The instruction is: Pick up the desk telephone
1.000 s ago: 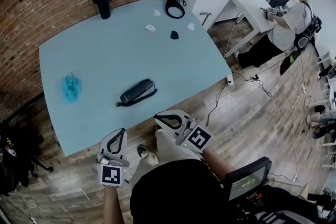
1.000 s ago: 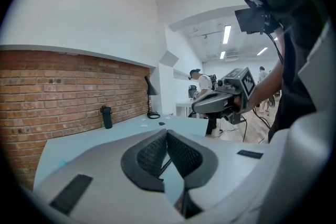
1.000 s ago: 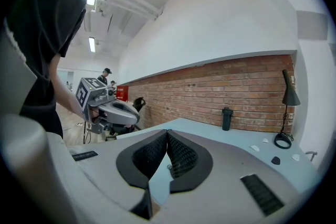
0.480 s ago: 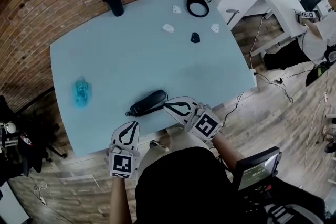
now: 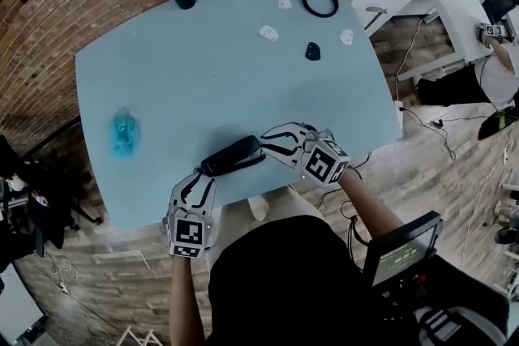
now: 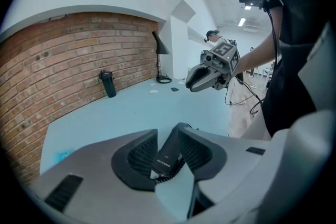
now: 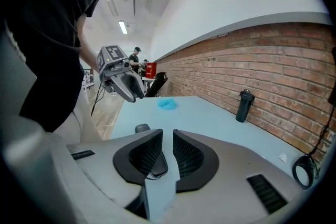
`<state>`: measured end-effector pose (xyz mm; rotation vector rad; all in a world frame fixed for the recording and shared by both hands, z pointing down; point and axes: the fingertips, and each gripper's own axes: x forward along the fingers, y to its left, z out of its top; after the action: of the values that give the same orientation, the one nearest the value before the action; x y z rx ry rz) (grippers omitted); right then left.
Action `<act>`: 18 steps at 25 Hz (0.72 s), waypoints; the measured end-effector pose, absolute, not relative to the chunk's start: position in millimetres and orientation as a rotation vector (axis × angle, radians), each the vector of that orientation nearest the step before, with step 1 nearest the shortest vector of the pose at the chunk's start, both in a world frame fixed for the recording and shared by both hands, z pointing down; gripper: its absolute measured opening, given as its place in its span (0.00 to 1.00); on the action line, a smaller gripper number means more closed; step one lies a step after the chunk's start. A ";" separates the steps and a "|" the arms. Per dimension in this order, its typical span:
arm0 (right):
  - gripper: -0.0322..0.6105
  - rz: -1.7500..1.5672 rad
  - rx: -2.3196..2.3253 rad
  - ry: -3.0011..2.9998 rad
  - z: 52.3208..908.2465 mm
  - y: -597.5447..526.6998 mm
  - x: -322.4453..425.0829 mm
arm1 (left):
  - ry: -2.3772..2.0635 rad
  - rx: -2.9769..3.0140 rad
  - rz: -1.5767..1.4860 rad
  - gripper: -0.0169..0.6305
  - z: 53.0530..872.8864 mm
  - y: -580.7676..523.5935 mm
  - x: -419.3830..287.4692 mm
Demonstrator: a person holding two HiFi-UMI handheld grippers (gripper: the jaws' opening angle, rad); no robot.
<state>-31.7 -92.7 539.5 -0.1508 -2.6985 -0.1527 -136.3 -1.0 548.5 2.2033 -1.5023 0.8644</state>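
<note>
Presently left gripper (image 5: pixel 197 184) and right gripper (image 5: pixel 272 143) jaws are opening around the desk telephone (image 5: pixel 231 155) ends (unclamped); grasp, lift remain.

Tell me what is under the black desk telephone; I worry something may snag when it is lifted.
Only the light blue table shows beneath the desk telephone, which lies flat near the person's edge. The patch it covers is hidden.
</note>
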 end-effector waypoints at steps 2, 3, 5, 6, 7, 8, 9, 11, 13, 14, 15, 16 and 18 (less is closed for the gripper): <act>0.18 -0.164 -0.211 -2.661 550.9 -89.2 -40.1 | -1.447 2.195 0.919 0.28 563.3 -2.8 -142.2; 0.21 -0.174 -0.247 -2.635 557.7 -85.9 -42.9 | -1.417 2.191 0.951 0.31 570.3 -3.2 -144.0; 0.31 -0.191 -0.319 -2.580 571.4 -79.4 -45.7 | -1.371 2.184 0.999 0.34 581.9 -4.4 -145.9; 0.33 -0.193 -0.349 -2.560 577.2 -77.4 -47.4 | -1.353 2.180 1.015 0.34 587.5 -5.3 -147.1; 0.35 -0.192 -0.377 -2.543 582.8 -76.1 -49.9 | -1.333 2.175 1.031 0.36 593.7 -6.4 -148.9; 0.36 -0.192 -0.405 -2.524 588.7 -74.6 -52.6 | -1.309 2.170 1.053 0.39 600.5 -6.9 -150.5; 0.39 -0.195 -0.436 -2.499 595.8 -72.4 -54.6 | -1.282 2.168 1.081 0.42 607.6 -6.6 -151.7; 0.42 -0.208 -0.497 -2.439 611.9 -68.3 -56.4 | -1.216 2.172 1.154 0.46 622.1 -4.6 -152.8; 0.45 -0.210 -0.537 -2.391 626.0 -67.1 -57.2 | -1.146 2.180 1.210 0.52 634.8 -2.5 -152.5; 0.47 -0.206 -0.548 -2.374 631.1 -67.3 -57.6 | -1.122 2.179 1.221 0.53 639.9 -1.9 -152.3; 0.48 -0.202 -0.555 -2.362 635.3 -67.4 -58.1 | -1.107 2.174 1.219 0.53 644.2 -1.7 -152.4; 0.48 -0.197 -0.561 -2.352 638.8 -67.6 -58.7 | -1.100 2.165 1.208 0.53 648.1 -1.9 -152.8; 0.49 -0.188 -0.575 -2.333 645.9 -67.9 -60.0 | -1.096 2.141 1.175 0.53 656.5 -3.3 -153.5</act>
<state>-60.0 -67.9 645.9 -0.5748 -2.3326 -0.1881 -153.5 -3.3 656.5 2.1410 -1.0959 1.1749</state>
